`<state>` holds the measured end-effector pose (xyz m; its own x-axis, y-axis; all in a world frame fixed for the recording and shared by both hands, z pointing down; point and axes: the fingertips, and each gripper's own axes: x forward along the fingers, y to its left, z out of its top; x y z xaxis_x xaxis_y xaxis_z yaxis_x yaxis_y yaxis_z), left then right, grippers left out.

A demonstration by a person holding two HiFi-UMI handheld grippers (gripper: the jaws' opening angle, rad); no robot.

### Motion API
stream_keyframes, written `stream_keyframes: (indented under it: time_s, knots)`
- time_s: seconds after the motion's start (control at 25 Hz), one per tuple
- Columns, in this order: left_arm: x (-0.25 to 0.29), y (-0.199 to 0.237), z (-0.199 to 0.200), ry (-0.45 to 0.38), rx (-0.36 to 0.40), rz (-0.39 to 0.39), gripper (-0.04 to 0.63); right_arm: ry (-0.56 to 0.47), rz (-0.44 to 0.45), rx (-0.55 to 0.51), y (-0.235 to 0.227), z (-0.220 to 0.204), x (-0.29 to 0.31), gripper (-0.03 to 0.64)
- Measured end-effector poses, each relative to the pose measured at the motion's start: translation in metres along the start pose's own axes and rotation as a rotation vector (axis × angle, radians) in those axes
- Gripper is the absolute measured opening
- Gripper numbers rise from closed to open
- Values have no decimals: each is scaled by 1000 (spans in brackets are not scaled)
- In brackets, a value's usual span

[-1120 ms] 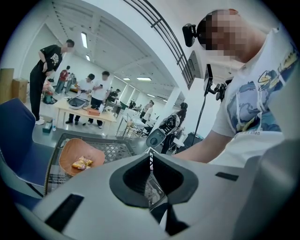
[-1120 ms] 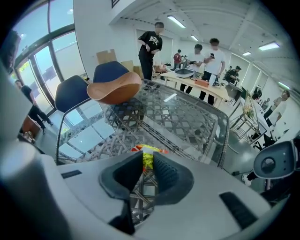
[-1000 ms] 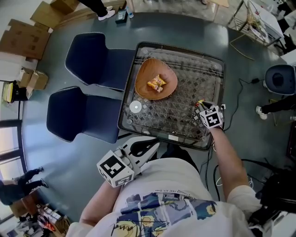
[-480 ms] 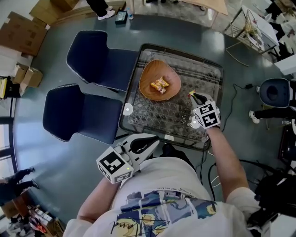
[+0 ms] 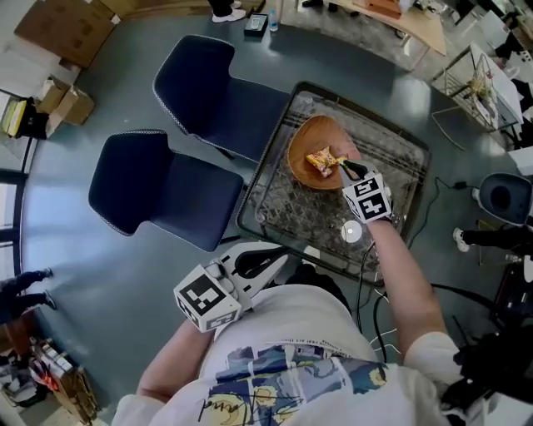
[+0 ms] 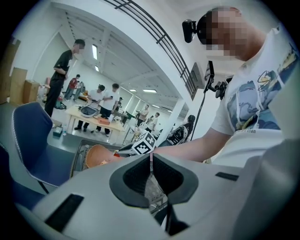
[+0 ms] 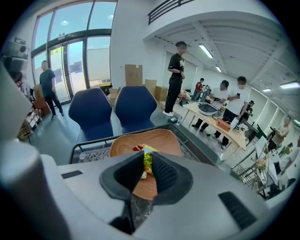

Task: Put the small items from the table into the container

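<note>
Holding the left claw (image 5: 281,260) nearest, at 7 o'clock against the torso, short of the desk's (image 5: 250,223) dark near rim, with jaws pressing tip to tip and gripping nothing.

Lying just inside that near rim, at 2 o'clock of the left claw: a white disc (image 5: 351,231), flat on the patterned desk top, with bare surface all round it.

Holding the right claw (image 5: 345,169) out at 1 o'clock, beyond the disc, pointing down and away. Pinching a yellow-green packet (image 7: 146,161) between its pads at a narrow gap, with the packet's top poking up past the tips. Hanging the packet over the wooden bowl (image 5: 310,137), toward 4 o'clock of the bowl's middle, just inside its lip.

Sitting in the bowl already, just at 9 o'clock of the claw tips: an orange-yellow wrapped snack (image 5: 321,160).

Leaving open desk top at 7 o'clock of the bowl, as far as the raised rim, and only a narrow strip between bowl and far rim at 12 o'clock.

Crowding the desk's 9 o'clock edge: a near blue chair (image 5: 166,190) close to the corner and a far blue chair (image 5: 218,87) with its seat against the rim. Leaving bare grey floor (image 5: 108,108) at 9 o'clock of both chairs, bounded at 10 o'clock by cardboard boxes (image 5: 62,25).
</note>
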<state>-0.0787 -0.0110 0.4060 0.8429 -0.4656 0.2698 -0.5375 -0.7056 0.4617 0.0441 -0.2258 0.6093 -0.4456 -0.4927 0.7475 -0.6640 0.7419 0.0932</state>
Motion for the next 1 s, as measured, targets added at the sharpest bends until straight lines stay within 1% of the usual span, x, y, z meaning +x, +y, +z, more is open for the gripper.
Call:
stream_keyframes:
  time_s: [0.24,0.48,0.6,0.68,0.76,0.96,1.0]
  knots:
    - [-41,29,-5,-5,-42,80,9,53,53,-40,23,19,64,55]
    - [-71,52,-8,-7,-78,116,9,103,75,-48,39,26,102,57]
    - [-78,59,-9,-5,-91,117,9,133,87,-47,43,22,113,57]
    - [-81,64,-10,-2,-97,116,9,150,104,-28,46,18,117,61]
    - [-84,69,-10,1,-97,113,9,161,118,-14,50,17,119,81]
    - [-85,77,-10,11,-91,77,9,162,131,-4,56,12,115,100]
    - [-84,77,-10,14,-88,68,9,161,137,0,58,10,114,113]
